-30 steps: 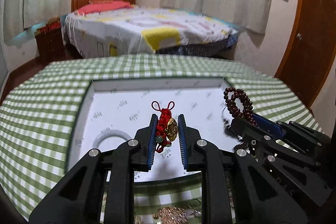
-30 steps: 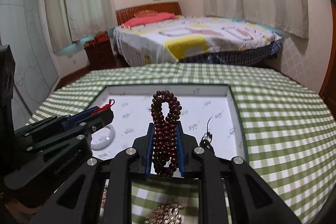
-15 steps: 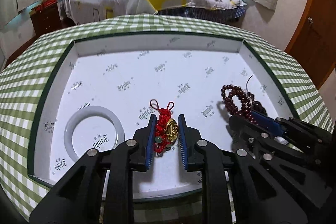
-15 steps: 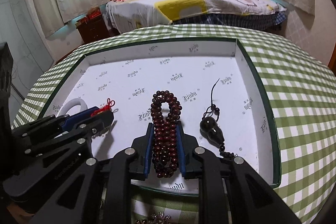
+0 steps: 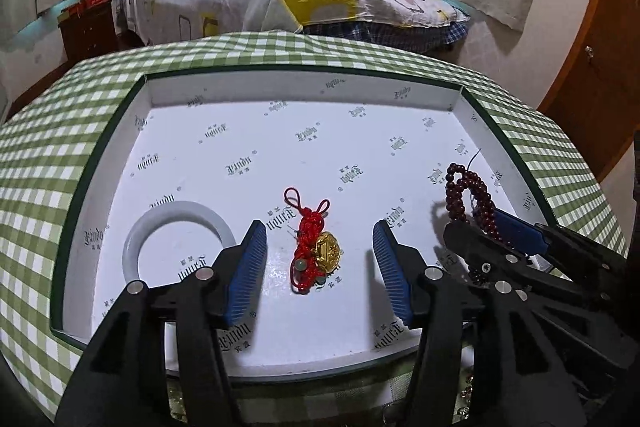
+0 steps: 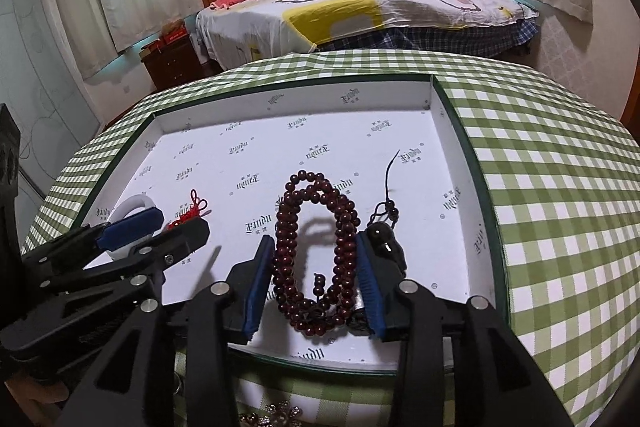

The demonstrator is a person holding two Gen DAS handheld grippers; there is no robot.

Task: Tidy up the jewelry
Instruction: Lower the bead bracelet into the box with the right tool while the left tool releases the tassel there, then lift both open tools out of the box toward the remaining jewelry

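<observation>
From the left wrist camera, the left gripper (image 5: 320, 255) hangs over the white-lined tray (image 5: 304, 83), its jaws opening and already well clear of the red knotted charm (image 5: 316, 247). The charm lies flat on the tray floor midway between the two pads, touching neither, its long axis running away from the camera along the line of the fingers, loops at the far end and the gold disc nearer. A white bangle (image 5: 178, 239) lies just left of the left finger. The right gripper (image 5: 492, 227) shows at the right edge beside it (only partly in view here).

From the right wrist camera, the right gripper (image 6: 316, 267) has jaws opening too, but less far: the dark bead bracelet (image 6: 316, 255) lies as a long loop between the pads, lengthwise along the fingers, its sides near or brushing both pads; I judge it released, resting on the tray. A black gourd pendant (image 6: 384, 239) sits just outside the right finger, so withdrawing straight back along the bracelet's axis looks safest.
</observation>
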